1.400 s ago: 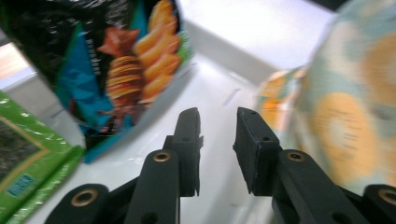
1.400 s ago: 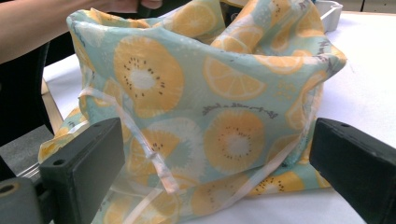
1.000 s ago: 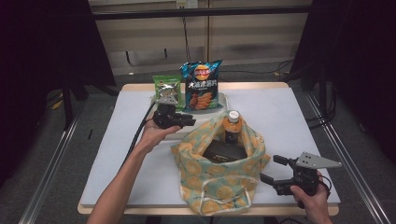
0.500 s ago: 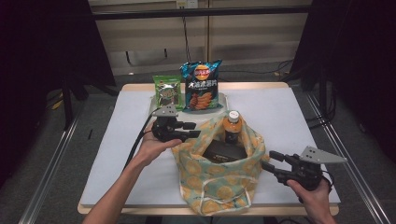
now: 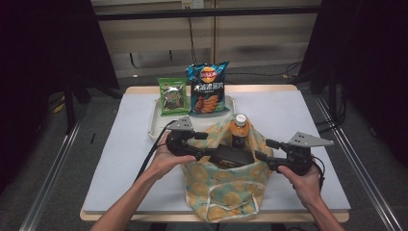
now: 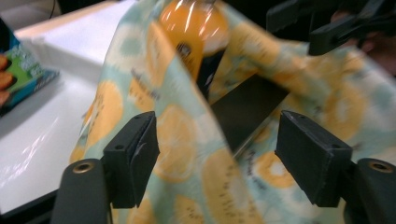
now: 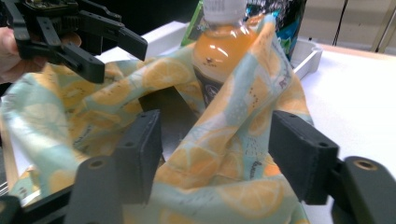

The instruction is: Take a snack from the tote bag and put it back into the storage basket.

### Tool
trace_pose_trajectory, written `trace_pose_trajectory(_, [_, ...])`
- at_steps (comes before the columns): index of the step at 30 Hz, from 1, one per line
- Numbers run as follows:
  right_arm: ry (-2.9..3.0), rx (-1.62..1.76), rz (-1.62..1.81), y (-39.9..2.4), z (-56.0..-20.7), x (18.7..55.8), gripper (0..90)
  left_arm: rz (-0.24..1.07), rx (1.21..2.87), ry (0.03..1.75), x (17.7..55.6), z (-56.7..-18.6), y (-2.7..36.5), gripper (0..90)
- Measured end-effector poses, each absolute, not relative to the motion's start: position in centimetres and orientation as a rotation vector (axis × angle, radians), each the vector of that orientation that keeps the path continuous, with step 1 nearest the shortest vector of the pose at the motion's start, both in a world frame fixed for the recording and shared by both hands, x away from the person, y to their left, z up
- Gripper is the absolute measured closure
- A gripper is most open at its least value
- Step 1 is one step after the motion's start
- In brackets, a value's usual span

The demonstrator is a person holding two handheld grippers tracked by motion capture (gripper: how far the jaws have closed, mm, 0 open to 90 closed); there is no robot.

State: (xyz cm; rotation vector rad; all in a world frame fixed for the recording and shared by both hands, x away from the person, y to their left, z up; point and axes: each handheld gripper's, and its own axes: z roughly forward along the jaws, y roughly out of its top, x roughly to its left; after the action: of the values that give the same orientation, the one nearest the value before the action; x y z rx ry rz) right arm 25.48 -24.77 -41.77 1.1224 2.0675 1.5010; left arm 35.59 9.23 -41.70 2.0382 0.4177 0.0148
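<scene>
Both tools, left tool (image 5: 204, 144) and right tool (image 5: 266, 149), hover with jaws spread at opposite rims of the lemon-print bag (image 5: 226, 192) on the bench (image 5: 120, 159), likely to hold its mouth wide; the orange bottle (image 5: 239, 129) stands inside.

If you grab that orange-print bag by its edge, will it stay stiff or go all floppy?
Probably floppy: the cloth bag already folds and sags around the orange bottle. It may feel bottom-heavy too, since the bottle and a dark flat thing sit inside. The bottle might tip, as only soft cloth props it.

Dim surroundings, bright tabletop, blurred left gripper view.
</scene>
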Motion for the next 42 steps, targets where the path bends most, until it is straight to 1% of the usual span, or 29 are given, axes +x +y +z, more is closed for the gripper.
trace_pose_trajectory(1, [2.087, 1.126, 1.487, -24.6, -42.0, 25.8, 33.5, 0.016, 2.055, 0.421, 35.6, -41.9, 9.1, 25.1])
trace_pose_trajectory(3, [2.099, 1.122, 1.487, -24.4, -42.3, 26.1, 31.6, 0.040, 2.100, 0.417, 35.6, -42.6, 8.7, 24.5])
trace_pose_trajectory(4, [2.099, 1.122, 1.487, -24.4, -42.3, 26.1, 31.6, 0.040, 2.100, 0.417, 35.6, -42.6, 8.7, 24.7])
trace_pose_trajectory(5, [2.125, 1.121, 1.463, -24.1, -42.7, 26.1, 31.5, 0.098, 2.152, 0.430, 35.4, -43.2, 8.4, 28.0])
trace_pose_trajectory(7, [2.153, 1.108, 1.424, -23.7, -43.3, 26.0, 31.9, 0.141, 2.196, 0.450, 35.6, -43.5, 8.5, 42.0])
trace_pose_trajectory(8, [2.153, 1.108, 1.424, -23.7, -43.3, 26.0, 31.9, 0.141, 2.196, 0.450, 35.6, -43.5, 8.5, 53.9])
trace_pose_trajectory(9, [2.181, 1.099, 1.390, -23.6, -43.7, 25.9, 41.5, 0.148, 2.187, 0.466, 35.8, -43.7, 9.0, 64.1])
trace_pose_trajectory(10, [2.193, 1.089, 1.385, -23.6, -43.8, 25.8, 49.0, 0.142, 2.205, 0.459, 35.9, -43.6, 9.3, 73.2])
trace_pose_trajectory(11, [2.205, 1.077, 1.380, -23.6, -43.9, 25.8, 52.3, 0.154, 2.200, 0.468, 36.0, -43.7, 9.7, 81.9])
trace_pose_trajectory(12, [2.209, 1.079, 1.365, -23.7, -43.9, 25.7, 55.4, 0.154, 2.195, 0.471, 36.1, -43.7, 9.9, 87.1])
trace_pose_trajectory(13, [2.213, 1.079, 1.360, -23.7, -44.0, 25.7, 60.3, 0.151, 2.193, 0.486, 36.2, -43.7, 10.2, 89.0])
trace_pose_trajectory(14, [2.216, 1.079, 1.359, -23.8, -44.0, 25.7, 65.1, 0.157, 2.187, 0.500, 36.4, -43.7, 10.5, 89.5])
trace_pose_trajectory(15, [2.216, 1.079, 1.359, -23.8, -44.0, 25.7, 65.1, 0.157, 2.187, 0.500, 36.4, -43.7, 10.5, 89.9])
trace_pose_trajectory(16, [2.220, 1.074, 1.345, -23.8, -44.1, 25.7, 69.4, 0.162, 2.184, 0.520, 36.6, -43.8, 10.9, 89.9])
trace_pose_trajectory(18, [2.226, 1.083, 1.320, -23.9, -44.2, 25.7, 81.0, 0.167, 2.171, 0.549, 36.9, -44.0, 11.5, 90.0])
trace_pose_trajectory(21, [2.219, 1.095, 1.290, -24.2, -44.2, 25.7, 88.9, 0.188, 2.166, 0.600, 37.7, -44.5, 12.2, 90.0])
trace_pose_trajectory(22, [2.213, 1.101, 1.284, -24.4, -44.2, 25.7, 89.2, 0.199, 2.169, 0.605, 37.8, -44.7, 12.2, 90.0])
trace_pose_trajectory(25, [2.200, 1.114, 1.258, -24.8, -44.3, 25.7, 89.8, 0.179, 2.186, 0.608, 38.1, -45.2, 12.1, 90.0])
trace_pose_trajectory(27, [2.190, 1.123, 1.237, -25.3, -44.3, 25.7, 90.0, 0.143, 2.198, 0.596, 38.0, -45.7, 11.9, 90.0])
trace_pose_trajectory(32, [2.178, 1.169, 1.208, -26.1, -44.8, 26.0, 90.0, 0.109, 2.242, 0.526, 37.1, -46.2, 10.6, 90.0])
trace_pose_trajectory(35, [2.168, 1.187, 1.201, -26.3, -44.9, 26.3, 89.9, 0.065, 2.232, 0.514, 36.6, -46.5, 10.0, 90.0])
trace_pose_trajectory(36, [2.164, 1.187, 1.196, -26.4, -44.9, 26.4, 89.9, 0.069, 2.239, 0.507, 36.3, -46.5, 9.8, 90.0])
trace_pose_trajectory(38, [2.151, 1.188, 1.196, -26.6, -45.0, 26.6, 89.9, 0.069, 2.246, 0.496, 35.7, -46.4, 9.6, 90.0])
trace_pose_trajectory(42, [2.134, 1.198, 1.202, -26.9, -45.1, 26.9, 89.8, 0.029, 2.253, 0.460, 34.8, -46.3, 9.6, 90.0])
